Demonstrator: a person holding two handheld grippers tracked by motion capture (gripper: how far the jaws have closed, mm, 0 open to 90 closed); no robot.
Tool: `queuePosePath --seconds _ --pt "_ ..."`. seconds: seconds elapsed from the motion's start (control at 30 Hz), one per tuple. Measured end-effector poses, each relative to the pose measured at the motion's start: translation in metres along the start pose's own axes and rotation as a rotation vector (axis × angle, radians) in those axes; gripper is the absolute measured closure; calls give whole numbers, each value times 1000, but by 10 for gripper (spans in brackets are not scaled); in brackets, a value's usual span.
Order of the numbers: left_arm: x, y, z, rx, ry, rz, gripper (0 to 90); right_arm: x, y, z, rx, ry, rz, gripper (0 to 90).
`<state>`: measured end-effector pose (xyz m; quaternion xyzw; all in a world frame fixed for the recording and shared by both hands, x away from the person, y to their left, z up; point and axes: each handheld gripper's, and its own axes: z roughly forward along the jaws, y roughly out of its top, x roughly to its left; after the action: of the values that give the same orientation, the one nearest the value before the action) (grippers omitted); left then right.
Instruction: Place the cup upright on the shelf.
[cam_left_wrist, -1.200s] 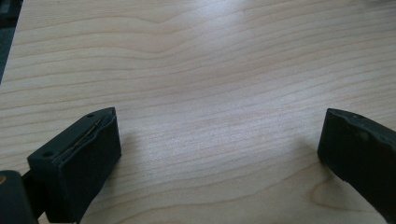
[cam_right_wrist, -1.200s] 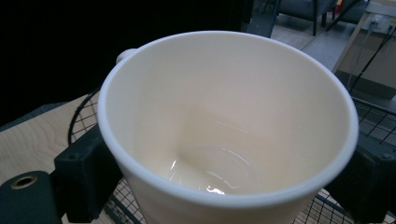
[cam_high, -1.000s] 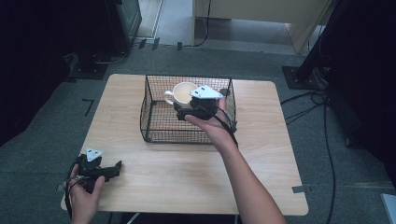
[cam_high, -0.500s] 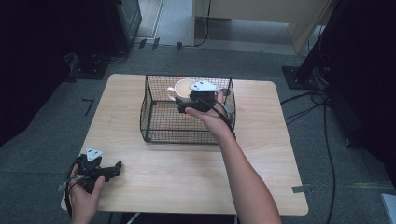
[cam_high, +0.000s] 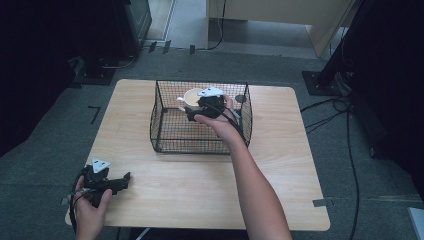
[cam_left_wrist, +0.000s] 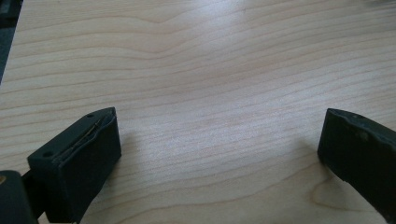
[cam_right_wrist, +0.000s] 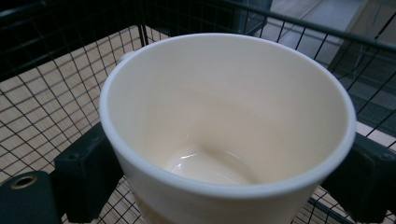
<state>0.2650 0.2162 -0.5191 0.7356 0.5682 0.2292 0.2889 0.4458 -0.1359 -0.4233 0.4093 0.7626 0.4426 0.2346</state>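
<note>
The cream-white glazed ceramic mug (cam_right_wrist: 224, 135) sits between the jaws of the right gripper (cam_high: 206, 107), inside the black wire-mesh basket (cam_high: 165, 125) that stands on the pale wooden desk (cam_high: 280, 150). In the right gripper view each black jaw presses against an outer side of the mug's wall, a little below the rim, so the jaws are clamped on the mug's body. Whether its base rests on the mesh floor or hangs just above it cannot be told.

I judge the mug stiff and fairly weighty for its size, smooth-glazed and so likely to slip — and brittle, should it knock hard against the wire. A hold across the widest part of the wall, as here, looks sound; the wall tapers downward, so a lower hold would let it slide up and out less readily. Its small handle (cam_high: 180, 99) shows at the far side in the high view, away from the jaws.

The left gripper (cam_high: 102, 181) rests at the near left corner of the desk, its jaws spread wide over bare wood — holding nothing.
</note>
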Motion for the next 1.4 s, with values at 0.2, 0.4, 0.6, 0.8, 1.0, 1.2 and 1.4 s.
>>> queuePosePath --seconds 0.2,0.4,0.6,0.8,1.0,1.2,1.4 --pt "0 0 0 0 0 0 0 -4 -7 14 29 5 36 91" --pt "0 0 0 2 0 2 0 -7 -15 25 82 0 9 91" --pt "0 0 0 3 0 5 0 -11 -19 30 133 6 9 92" --pt "0 0 0 1 0 2 0 -9 -24 35 176 10 -10 93" --pt "0 0 0 3 0 4 0 -10 -24 35 180 17 4 93" --pt "0 0 0 1 0 2 0 -9 -24 34 189 26 27 93" --pt "0 0 0 1 0 1 0 -12 -22 30 179 22 36 55"
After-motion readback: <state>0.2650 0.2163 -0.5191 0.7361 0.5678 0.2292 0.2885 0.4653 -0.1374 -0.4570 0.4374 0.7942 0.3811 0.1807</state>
